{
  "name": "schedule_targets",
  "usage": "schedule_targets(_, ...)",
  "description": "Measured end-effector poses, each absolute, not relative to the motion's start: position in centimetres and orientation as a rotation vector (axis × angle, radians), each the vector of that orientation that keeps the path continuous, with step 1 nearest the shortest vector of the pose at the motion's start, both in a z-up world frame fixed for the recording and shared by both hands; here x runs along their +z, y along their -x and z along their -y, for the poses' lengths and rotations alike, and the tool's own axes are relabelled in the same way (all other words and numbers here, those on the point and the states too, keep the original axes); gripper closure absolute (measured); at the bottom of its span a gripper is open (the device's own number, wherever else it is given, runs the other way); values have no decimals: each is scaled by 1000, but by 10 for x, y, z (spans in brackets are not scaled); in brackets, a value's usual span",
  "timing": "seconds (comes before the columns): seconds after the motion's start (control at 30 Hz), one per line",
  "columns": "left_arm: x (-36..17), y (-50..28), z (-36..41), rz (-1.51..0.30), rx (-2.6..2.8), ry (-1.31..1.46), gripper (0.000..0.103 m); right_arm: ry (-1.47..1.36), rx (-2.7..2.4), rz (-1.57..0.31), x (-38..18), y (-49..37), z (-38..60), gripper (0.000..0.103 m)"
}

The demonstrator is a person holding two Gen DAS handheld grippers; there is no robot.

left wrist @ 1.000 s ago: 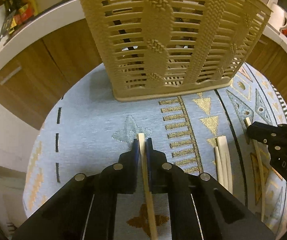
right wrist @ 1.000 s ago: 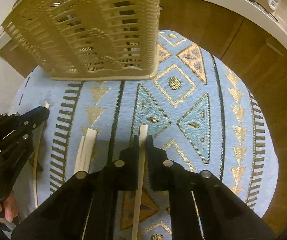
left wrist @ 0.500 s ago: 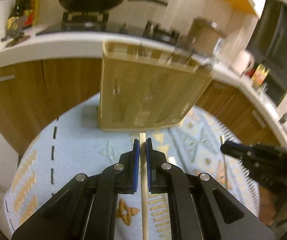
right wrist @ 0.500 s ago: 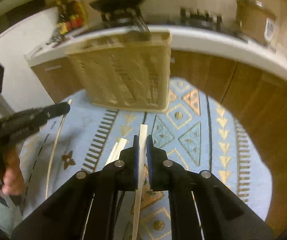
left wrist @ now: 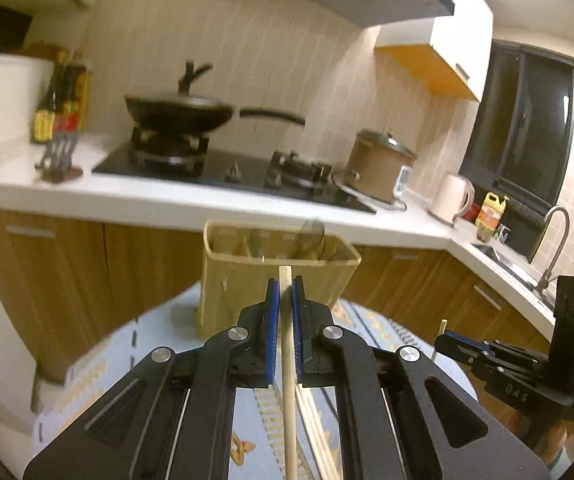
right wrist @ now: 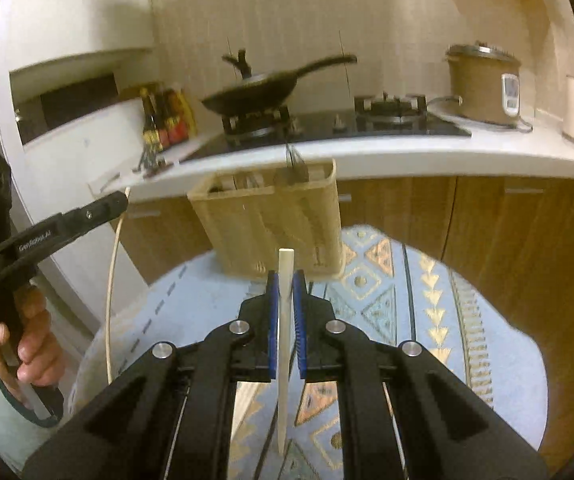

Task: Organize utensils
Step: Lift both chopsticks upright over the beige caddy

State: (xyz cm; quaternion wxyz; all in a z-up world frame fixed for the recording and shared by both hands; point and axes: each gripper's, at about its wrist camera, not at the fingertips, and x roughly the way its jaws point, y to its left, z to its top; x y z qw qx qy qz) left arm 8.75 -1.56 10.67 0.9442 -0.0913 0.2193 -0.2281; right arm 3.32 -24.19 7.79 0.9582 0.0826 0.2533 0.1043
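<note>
My left gripper is shut on a wooden chopstick, lifted above the round table with the patterned blue cloth. My right gripper is shut on a pale chopstick, also lifted. The beige slotted utensil basket stands at the far side of the table, ahead of both grippers, with utensils inside; it also shows in the right wrist view. Two more chopsticks lie on the cloth under the left gripper. The left gripper shows in the right wrist view, the right gripper in the left wrist view.
Behind the table runs a white kitchen counter with wooden cabinets, a hob with a black pan, sauce bottles, a brown cooker, a kettle and a sink tap.
Both grippers have lifted their chopsticks off the cloth and tilted up, so the views now look level at the basket rim and counter.
</note>
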Motion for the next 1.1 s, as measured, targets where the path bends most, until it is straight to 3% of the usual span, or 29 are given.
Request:
schedule_targets(0.67,183,-116,21,-204,-382,104,99,-95,281,-253,195,-84,203,97)
schedule_targets(1.1,213,-170,25,-117,-362,140,99,-124,217,-171,227,-135,221,97)
